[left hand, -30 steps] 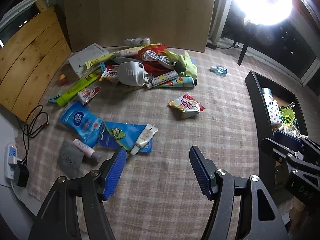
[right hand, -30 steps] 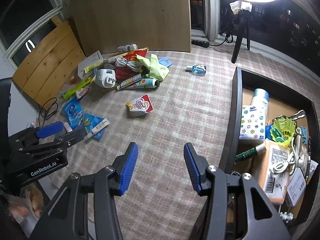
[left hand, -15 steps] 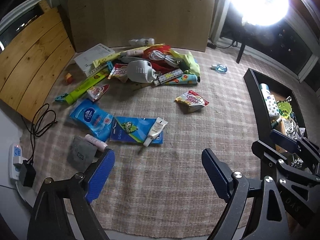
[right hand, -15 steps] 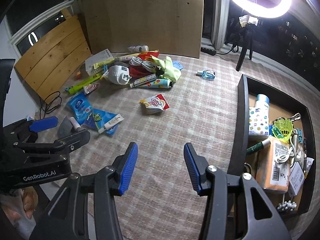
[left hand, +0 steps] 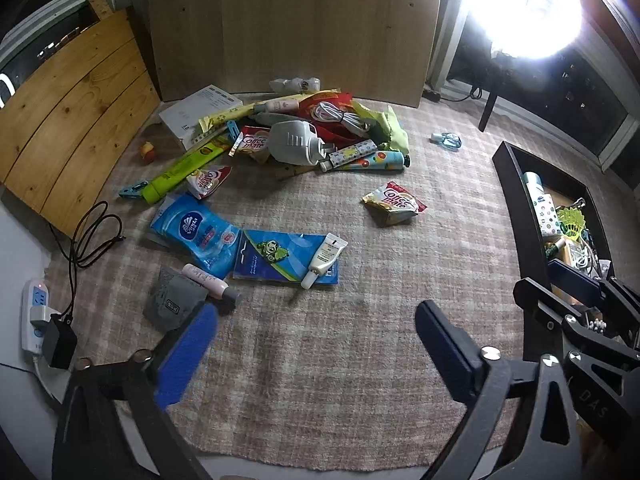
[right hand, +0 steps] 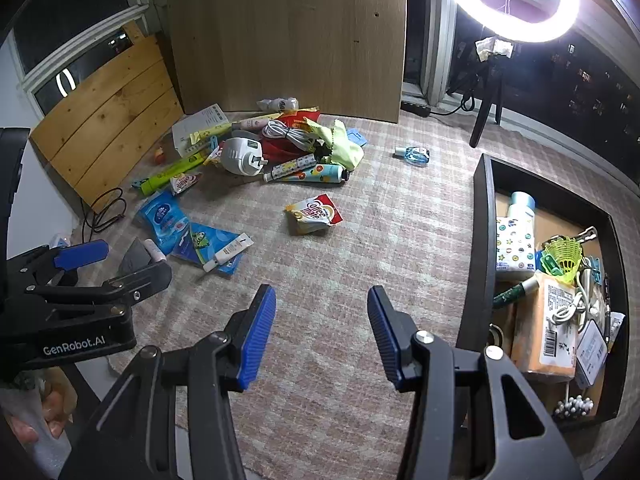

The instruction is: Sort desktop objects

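Clutter lies on a checked mat: a heap around a white adapter [left hand: 294, 142], a Coffee-mate sachet [left hand: 394, 202] [right hand: 314, 214] lying alone, a blue tissue pack [left hand: 196, 232], a blue frog card with a white tube [left hand: 326, 254] on it, a pink tube [left hand: 208, 280] and a grey pouch [left hand: 172, 304]. My left gripper [left hand: 316, 320] [right hand: 116, 266] hangs over the near mat, open wide and holding nothing. To its right, my right gripper [right hand: 320, 296] [left hand: 556, 284] is open over bare mat beside the black tray [right hand: 478, 240] [left hand: 516, 208].
The tray holds several items, among them a white bottle [right hand: 518, 208] and an orange packet [right hand: 552, 328]. A power strip [left hand: 34, 312] and black cable [left hand: 92, 232] lie off the mat's left edge. Wooden boards [left hand: 72, 120] stand behind. A small blue bottle [left hand: 447, 141] lies far right.
My left gripper's jaws have spread wider. Both views have shifted a little, so the clutter sits slightly further right in the frames. Nothing on the mat has moved.
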`<state>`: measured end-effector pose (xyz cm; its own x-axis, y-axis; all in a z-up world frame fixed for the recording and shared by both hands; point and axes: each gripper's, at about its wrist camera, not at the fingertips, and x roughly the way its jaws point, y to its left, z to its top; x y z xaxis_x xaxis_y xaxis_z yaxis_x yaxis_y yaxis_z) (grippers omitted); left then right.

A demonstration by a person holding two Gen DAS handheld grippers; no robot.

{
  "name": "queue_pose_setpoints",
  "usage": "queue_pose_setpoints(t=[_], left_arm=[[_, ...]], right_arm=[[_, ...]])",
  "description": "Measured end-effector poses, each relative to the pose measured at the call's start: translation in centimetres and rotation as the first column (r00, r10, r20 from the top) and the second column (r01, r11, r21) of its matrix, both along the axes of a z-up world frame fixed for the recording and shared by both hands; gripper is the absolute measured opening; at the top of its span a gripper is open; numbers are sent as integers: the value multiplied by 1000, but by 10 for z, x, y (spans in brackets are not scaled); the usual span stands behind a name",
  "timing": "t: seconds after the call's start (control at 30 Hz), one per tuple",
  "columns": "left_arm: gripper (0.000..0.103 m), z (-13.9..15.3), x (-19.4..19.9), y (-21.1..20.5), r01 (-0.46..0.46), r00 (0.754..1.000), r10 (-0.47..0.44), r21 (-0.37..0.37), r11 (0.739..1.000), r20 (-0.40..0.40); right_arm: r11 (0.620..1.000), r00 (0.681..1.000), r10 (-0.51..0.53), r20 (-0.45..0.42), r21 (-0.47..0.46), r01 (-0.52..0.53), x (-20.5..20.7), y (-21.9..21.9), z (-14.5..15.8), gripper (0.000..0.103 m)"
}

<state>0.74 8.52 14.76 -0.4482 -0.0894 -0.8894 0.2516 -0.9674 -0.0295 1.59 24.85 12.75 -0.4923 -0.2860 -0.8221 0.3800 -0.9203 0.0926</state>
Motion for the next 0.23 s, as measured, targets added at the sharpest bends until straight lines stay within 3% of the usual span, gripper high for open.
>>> queue_pose_setpoints(t=[0.23], left_arm=[[102, 6, 3, 10, 32, 999, -35, -102, 994, -22]], right_arm=[[1000, 1000, -14, 2, -7, 14, 2, 2, 0, 48]])
